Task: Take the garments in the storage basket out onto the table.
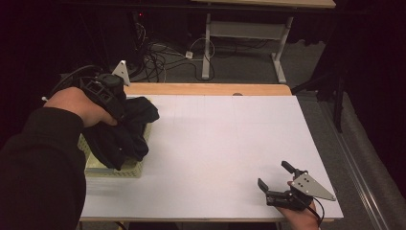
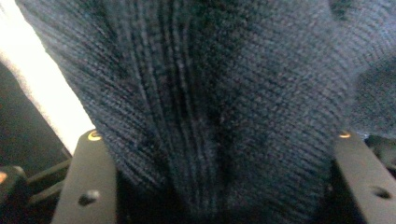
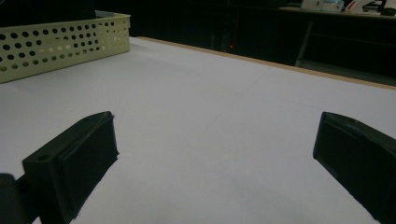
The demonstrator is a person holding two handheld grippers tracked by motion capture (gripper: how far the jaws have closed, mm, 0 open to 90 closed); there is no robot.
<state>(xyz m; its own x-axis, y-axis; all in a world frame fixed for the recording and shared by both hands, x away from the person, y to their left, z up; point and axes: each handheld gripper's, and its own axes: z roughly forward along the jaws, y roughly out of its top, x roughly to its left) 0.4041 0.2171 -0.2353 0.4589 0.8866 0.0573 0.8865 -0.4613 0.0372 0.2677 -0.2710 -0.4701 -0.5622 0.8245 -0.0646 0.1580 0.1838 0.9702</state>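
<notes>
A dark knitted garment (image 1: 125, 132) hangs bunched from my left gripper (image 1: 118, 106) above a pale yellow perforated basket (image 1: 115, 170) at the table's left side. In the left gripper view the ribbed knit garment (image 2: 210, 93) packs the whole gap of the left gripper (image 2: 219, 136), pressed against both jaws, so it is shut on the cloth. Near the front right corner, my right gripper (image 1: 273, 173) rests low over the white tabletop (image 1: 215, 143). The right gripper (image 3: 217, 133) stands wide open with nothing between its jaws.
The basket (image 3: 60, 44) shows at the far left of the right gripper view. A wooden strip (image 1: 206, 89) borders the table's far edge. Behind it, cables (image 1: 163, 57) lie on the floor beside another desk's legs (image 1: 207, 43).
</notes>
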